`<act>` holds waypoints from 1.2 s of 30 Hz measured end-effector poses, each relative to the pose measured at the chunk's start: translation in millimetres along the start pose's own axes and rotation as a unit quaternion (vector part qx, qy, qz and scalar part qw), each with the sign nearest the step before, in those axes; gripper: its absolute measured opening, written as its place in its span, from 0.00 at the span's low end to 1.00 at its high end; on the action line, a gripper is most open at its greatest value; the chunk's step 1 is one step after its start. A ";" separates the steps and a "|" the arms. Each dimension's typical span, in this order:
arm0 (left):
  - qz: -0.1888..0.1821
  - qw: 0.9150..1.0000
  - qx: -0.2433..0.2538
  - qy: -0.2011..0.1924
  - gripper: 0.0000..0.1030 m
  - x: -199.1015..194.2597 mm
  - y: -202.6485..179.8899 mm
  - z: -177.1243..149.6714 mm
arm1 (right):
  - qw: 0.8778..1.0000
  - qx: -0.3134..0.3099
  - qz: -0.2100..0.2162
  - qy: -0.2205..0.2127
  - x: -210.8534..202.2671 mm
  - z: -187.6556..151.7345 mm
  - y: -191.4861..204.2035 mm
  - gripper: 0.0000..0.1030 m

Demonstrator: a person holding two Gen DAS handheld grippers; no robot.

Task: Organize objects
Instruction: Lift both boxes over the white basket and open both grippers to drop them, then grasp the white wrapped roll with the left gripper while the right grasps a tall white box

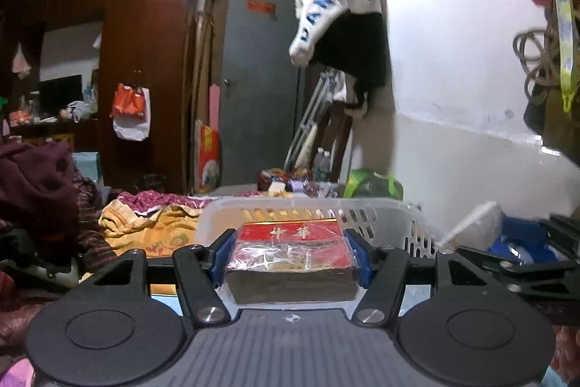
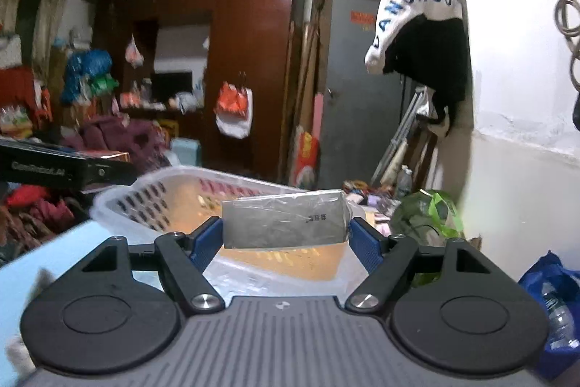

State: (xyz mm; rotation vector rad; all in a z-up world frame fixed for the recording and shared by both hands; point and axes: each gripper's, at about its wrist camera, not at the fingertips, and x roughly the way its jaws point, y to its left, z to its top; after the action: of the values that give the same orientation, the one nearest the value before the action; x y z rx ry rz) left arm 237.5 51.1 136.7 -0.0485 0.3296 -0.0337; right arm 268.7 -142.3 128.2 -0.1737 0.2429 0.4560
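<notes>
My left gripper [image 1: 290,252] is shut on a red cigarette pack [image 1: 290,242] wrapped in clear film, held just in front of a white slotted plastic basket [image 1: 380,216]. My right gripper [image 2: 286,231] is shut on a grey film-wrapped pack [image 2: 284,220], held above the same white basket [image 2: 145,202], which shows an orange bottom. The left gripper's black body [image 2: 54,165] shows at the left edge of the right wrist view. The right gripper's black arm [image 1: 525,263] shows at the right of the left wrist view.
A light blue tabletop [image 2: 47,249] lies under the basket. A bed with yellow and maroon bedding [image 1: 145,223] is to the left. A green bag [image 2: 431,213] and a blue bag [image 2: 554,296] sit by the white wall. A brown wardrobe [image 1: 145,60] and a grey door [image 1: 261,89] stand behind.
</notes>
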 end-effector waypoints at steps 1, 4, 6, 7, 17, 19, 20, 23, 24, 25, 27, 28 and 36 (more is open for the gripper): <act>-0.001 1.000 0.004 0.002 0.67 4.3 -0.9 0.2 | 1.000 -0.003 0.002 0.005 5.0 0.1 0.1 0.77; 0.002 1.000 -0.007 0.007 0.96 13.1 3.3 -1.3 | 1.000 0.002 0.011 0.013 6.1 -1.4 -2.3 0.95; -0.002 1.000 -0.015 0.004 0.99 11.1 6.9 -2.2 | 1.000 0.007 0.006 0.006 -0.5 -2.5 -4.2 1.00; -0.003 1.000 -0.015 0.003 0.99 6.7 9.2 -4.2 | 1.000 0.012 0.004 0.005 -7.0 -4.3 -5.5 1.00; -0.016 0.997 0.014 -0.068 0.99 -124.8 19.7 -115.0 | 0.990 0.106 0.070 -0.059 -139.9 -132.7 -28.4 1.00; -0.011 0.997 0.014 -0.077 0.99 -138.4 16.4 -133.7 | 0.991 0.100 0.061 -0.058 -157.0 -156.8 -20.0 1.00; -0.014 0.997 0.009 -0.079 0.99 -143.3 16.3 -139.4 | 0.992 0.099 0.047 -0.062 -165.0 -168.1 -14.8 1.00; -0.031 0.996 -0.010 -0.080 0.99 -152.8 16.8 -154.8 | 0.986 0.131 0.074 -0.067 -180.0 -189.9 -4.8 1.00; -0.033 0.996 -0.009 -0.078 0.99 -155.1 15.5 -161.6 | 0.986 0.128 0.083 -0.068 -186.0 -195.2 3.8 1.00; -0.031 0.997 -0.006 -0.076 0.99 -156.6 14.3 -167.4 | 0.988 0.105 0.086 -0.068 -191.7 -198.4 13.1 1.00; -0.024 0.997 0.001 -0.072 0.99 -156.4 11.5 -172.9 | 0.992 0.056 0.084 -0.076 -203.9 -205.0 32.7 1.00; -0.023 0.997 0.001 -0.072 0.99 -156.4 11.7 -174.2 | 0.993 0.039 0.089 -0.072 -208.1 -208.8 40.7 1.00; -0.021 0.996 0.002 -0.086 0.99 -158.7 11.3 -184.2 | 0.990 0.023 0.088 -0.105 -212.8 -215.2 56.4 0.97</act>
State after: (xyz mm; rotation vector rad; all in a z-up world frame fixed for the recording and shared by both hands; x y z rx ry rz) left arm 28.0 61.2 13.2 -0.0534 0.1571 -0.0717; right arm 16.6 -227.5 -26.5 -0.0570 0.0613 0.6394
